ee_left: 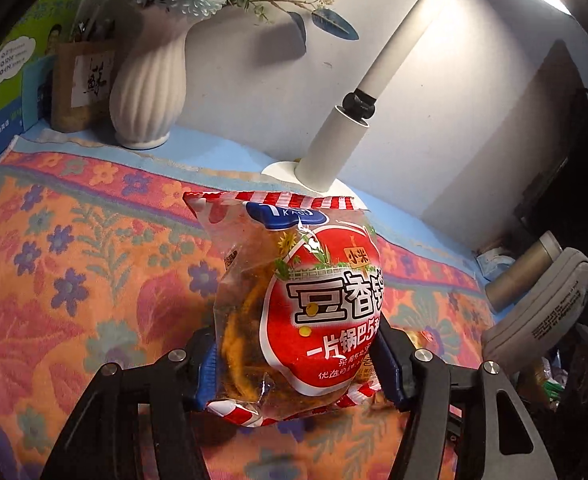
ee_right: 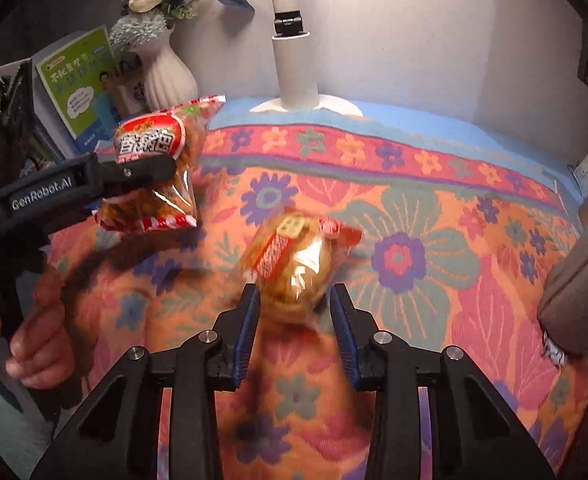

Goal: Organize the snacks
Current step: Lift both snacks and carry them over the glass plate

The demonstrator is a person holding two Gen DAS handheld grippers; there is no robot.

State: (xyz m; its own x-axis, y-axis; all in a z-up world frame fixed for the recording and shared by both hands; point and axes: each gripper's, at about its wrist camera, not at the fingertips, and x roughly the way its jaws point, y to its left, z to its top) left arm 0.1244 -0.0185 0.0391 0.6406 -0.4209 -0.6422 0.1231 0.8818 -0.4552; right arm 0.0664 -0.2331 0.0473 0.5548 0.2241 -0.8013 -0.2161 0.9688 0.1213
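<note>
A white ribbed vase [ee_left: 150, 88] of flowers stands at eleven o'clock on the floral cloth [ee_left: 74, 264], a white lamp post [ee_left: 334, 140] at twelve, a green book [ee_right: 80, 84] behind the vase. The left gripper [ee_left: 298, 356], angled down with a hand [ee_right: 34, 320] on its grip, clamps one red-labelled snack bag [ee_left: 298, 304] clear of the cloth. The right gripper [ee_right: 296, 312] tilts down; its blue pads [ee_right: 344, 332] flank one clear snack packet [ee_right: 294, 264], blurred, and contact cannot be told. Two snacks show.
</note>
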